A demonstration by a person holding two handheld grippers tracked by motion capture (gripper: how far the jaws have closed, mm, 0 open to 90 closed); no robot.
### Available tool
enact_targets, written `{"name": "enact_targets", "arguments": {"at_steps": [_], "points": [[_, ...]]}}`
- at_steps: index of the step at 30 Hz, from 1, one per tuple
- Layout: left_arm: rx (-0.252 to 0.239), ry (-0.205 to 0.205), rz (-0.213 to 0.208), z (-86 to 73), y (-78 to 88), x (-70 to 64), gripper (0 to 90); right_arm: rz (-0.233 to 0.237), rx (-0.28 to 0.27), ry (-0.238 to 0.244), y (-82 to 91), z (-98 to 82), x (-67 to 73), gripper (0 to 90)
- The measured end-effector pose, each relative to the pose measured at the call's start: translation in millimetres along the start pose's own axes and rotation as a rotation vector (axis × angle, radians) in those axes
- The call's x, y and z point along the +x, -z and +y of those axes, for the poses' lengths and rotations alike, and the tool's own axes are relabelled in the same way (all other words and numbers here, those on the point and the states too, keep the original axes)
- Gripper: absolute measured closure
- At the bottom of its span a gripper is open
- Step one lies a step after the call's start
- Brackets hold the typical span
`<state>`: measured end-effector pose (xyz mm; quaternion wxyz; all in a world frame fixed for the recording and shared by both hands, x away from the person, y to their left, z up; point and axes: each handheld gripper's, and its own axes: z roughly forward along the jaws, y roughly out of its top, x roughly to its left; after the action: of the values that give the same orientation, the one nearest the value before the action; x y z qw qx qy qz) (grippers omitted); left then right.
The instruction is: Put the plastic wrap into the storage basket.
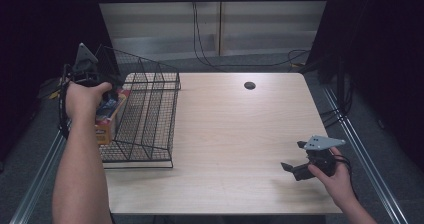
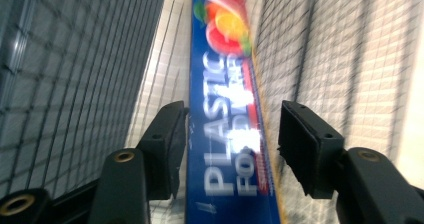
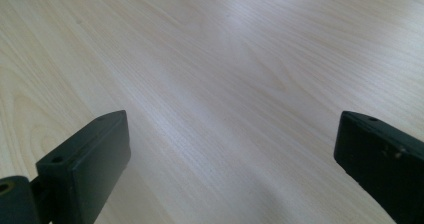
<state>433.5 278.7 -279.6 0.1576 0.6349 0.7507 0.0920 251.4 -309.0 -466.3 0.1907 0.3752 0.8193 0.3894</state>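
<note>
Pale wood table (image 1: 235,134) under dim light, dark surroundings; black wire basket (image 1: 150,109) sits at its left edge and serves as landmark. Inside the basket's leftmost compartment: long plastic wrap box (image 2: 225,149), blue face with white lettering and a fruit picture at its far end, lying lengthwise between the mesh walls. Left gripper (image 2: 230,149) reaches down into that same compartment, hand (image 1: 87,99) above the basket's left wall. Its jaws straddle the box: left pad at or just against the box edge, right pad standing off with a visible gap, so no grip. Right gripper (image 1: 295,156) well to the right of the basket, low over bare table near the front right corner, jaws spread wide, nothing between them
</note>
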Motion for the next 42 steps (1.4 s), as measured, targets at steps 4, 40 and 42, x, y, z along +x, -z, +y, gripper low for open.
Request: {"name": "enact_targets", "arguments": {"at_steps": [4, 40, 42], "points": [[-0.017, -0.022, -0.013, -0.8, 13.6, -10.3, 40.2, 0.004, 0.001, 0.001, 0.8, -0.1, 0.9, 1.7], [-0.048, -0.170, -0.260, -27.3, -0.1, -93.3, 21.0, 0.005, -0.009, 0.008, 4.9, 0.6, 0.6, 1.6], [-0.061, -0.176, -0.276, -30.1, -3.3, -97.2, 18.8, 0.003, -0.005, 0.006, 4.6, 0.8, 1.3, 1.6]]}}
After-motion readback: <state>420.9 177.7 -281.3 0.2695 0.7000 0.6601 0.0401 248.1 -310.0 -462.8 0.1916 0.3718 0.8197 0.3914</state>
